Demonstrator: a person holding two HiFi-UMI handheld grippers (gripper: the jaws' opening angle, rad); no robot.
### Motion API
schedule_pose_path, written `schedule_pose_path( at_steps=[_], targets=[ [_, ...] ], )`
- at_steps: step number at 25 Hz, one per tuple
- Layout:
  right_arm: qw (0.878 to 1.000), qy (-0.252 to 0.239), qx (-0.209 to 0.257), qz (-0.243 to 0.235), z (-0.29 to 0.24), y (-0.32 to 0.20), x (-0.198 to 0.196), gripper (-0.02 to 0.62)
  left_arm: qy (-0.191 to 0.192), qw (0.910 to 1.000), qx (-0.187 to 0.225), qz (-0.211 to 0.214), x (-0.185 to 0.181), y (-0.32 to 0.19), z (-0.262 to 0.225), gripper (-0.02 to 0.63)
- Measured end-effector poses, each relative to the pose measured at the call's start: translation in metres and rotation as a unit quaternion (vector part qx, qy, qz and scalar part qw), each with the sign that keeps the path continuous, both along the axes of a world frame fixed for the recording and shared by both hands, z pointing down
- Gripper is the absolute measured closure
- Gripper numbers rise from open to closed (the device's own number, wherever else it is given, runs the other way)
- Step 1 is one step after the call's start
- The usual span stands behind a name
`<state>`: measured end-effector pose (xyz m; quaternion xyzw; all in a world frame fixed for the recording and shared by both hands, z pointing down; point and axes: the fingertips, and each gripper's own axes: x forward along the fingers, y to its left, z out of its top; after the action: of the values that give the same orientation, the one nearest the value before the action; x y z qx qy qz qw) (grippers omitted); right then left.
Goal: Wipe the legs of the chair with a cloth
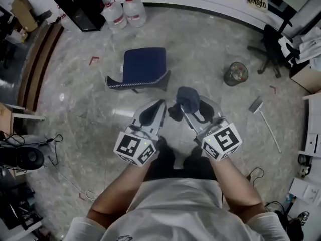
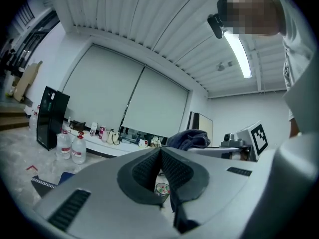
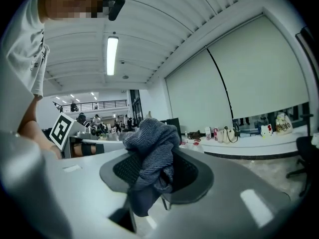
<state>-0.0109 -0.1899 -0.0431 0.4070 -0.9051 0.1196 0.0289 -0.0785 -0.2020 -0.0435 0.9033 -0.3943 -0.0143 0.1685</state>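
Note:
A chair [image 1: 144, 67] with a dark blue seat lies tipped over on the marble floor, just ahead of both grippers; its legs are not clearly visible. A corner of the chair [image 2: 47, 183] also shows low in the left gripper view. My right gripper [image 1: 183, 107] is shut on a bunched grey-blue cloth [image 1: 187, 98], which hangs out over its jaws [image 3: 149, 151]. My left gripper [image 1: 161, 104] is beside it, shut with its pads touching and nothing between them [image 2: 159, 152]. The cloth [image 2: 189, 138] is visible past the left jaws.
Two water bottles [image 1: 125, 11] and a black cabinet [image 1: 80, 4] stand behind the chair. A waste bin [image 1: 235, 73], a black office chair [image 1: 273, 51] and a long-handled tool [image 1: 260, 108] are to the right. Cables [image 1: 52, 144] lie at left.

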Motion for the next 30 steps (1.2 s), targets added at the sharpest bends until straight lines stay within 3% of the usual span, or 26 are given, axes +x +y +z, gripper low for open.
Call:
schedule_pose_path(
  at_steps=[6,12,19,30],
  targets=[
    [1.0,0.0,0.006,-0.006,0.079,-0.074,0.028,0.448,-0.014,0.9994,0.005,-0.032,0.025,-0.074,0.075,0.6],
    [1.0,0.002,0.016,-0.023,0.203,-0.116,0.038,0.448,-0.018,0.9973,0.007,-0.07,0.04,-0.11,0.193,0.6],
    [0.999,0.012,0.014,-0.051,0.389,-0.151,0.045,0.448,-0.033,0.9967,0.005,-0.074,0.063,-0.133,0.373,0.6],
    [0.996,0.031,0.02,-0.078,0.689,-0.234,0.029,0.448,-0.057,0.9939,0.013,-0.094,0.061,-0.207,0.662,0.6]
  ],
)
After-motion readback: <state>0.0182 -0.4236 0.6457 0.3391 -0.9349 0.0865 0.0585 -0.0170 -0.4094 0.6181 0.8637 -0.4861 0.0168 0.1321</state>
